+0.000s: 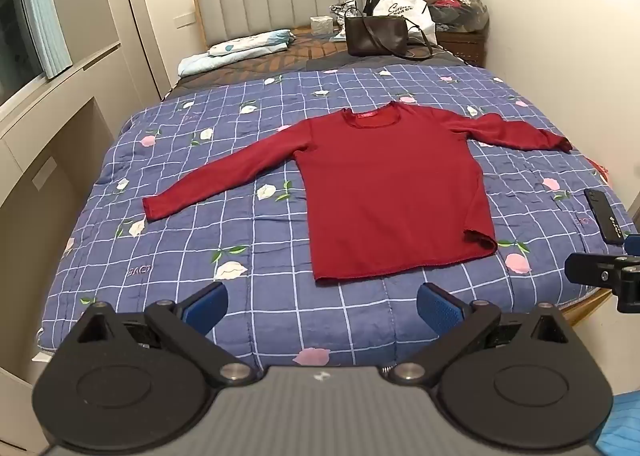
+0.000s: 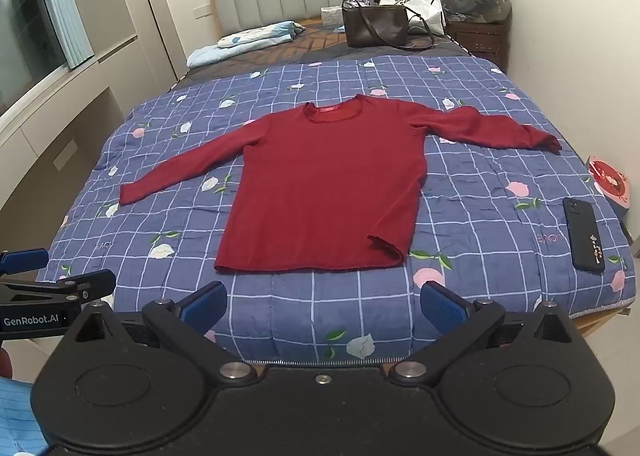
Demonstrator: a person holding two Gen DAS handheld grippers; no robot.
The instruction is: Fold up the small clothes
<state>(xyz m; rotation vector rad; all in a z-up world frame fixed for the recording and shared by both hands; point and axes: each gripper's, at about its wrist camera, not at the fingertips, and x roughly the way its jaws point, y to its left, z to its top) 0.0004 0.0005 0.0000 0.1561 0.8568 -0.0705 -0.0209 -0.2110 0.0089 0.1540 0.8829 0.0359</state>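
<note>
The red shirt (image 1: 392, 192) lies flat mid-quilt (image 1: 248, 224), both sleeves spread, hem nearest the foot edge with bare quilt all round it. Right of the shirt, a phone (image 2: 585, 234) sits near the quilt's side edge. The left gripper (image 1: 322, 306) and right gripper (image 2: 324, 306) hover spread wide short of the hem, holding nothing.

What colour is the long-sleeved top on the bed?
The top is dark red, clearest in the right wrist view.
</note>
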